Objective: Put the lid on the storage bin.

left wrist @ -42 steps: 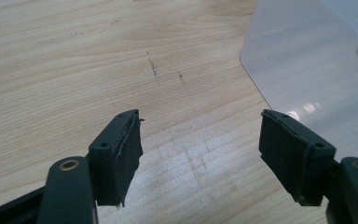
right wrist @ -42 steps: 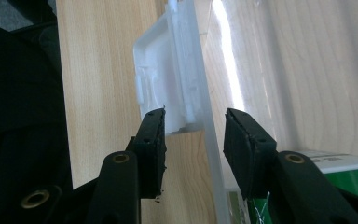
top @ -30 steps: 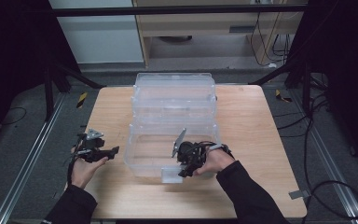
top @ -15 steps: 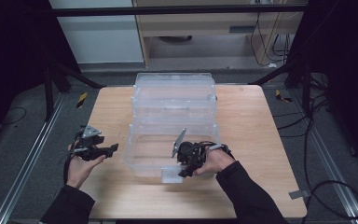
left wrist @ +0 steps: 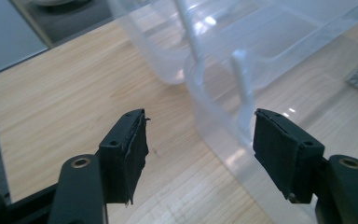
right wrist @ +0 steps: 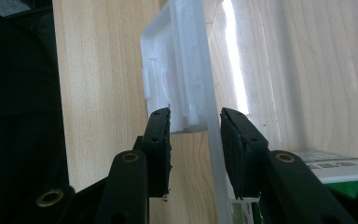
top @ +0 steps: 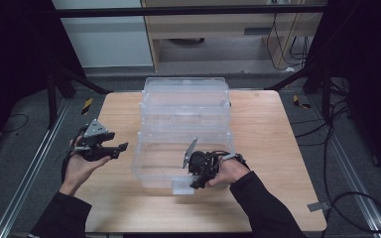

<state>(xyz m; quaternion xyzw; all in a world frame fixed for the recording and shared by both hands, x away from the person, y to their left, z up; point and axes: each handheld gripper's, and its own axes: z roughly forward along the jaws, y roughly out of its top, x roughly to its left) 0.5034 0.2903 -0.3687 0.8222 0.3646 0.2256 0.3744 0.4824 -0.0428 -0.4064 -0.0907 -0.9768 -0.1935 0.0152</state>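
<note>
High view: a clear plastic bin (top: 186,130) sits mid-table (top: 258,119), with a latch tab (top: 183,186) on its near wall. The right gripper (top: 196,182) is at that near wall, by the latch. The left gripper (top: 120,147) hovers off the bin's left side, near it but apart.

Left gripper view: jaws wide open, holding nothing — the bin's corner (left wrist: 223,93) lies ahead between them, untouched.

Right gripper view: jaws partly closed, one on each side of the bin's near wall and latch tab (right wrist: 177,74). A narrow gap shows on each side — cannot tell whether the pads press the plastic.
</note>
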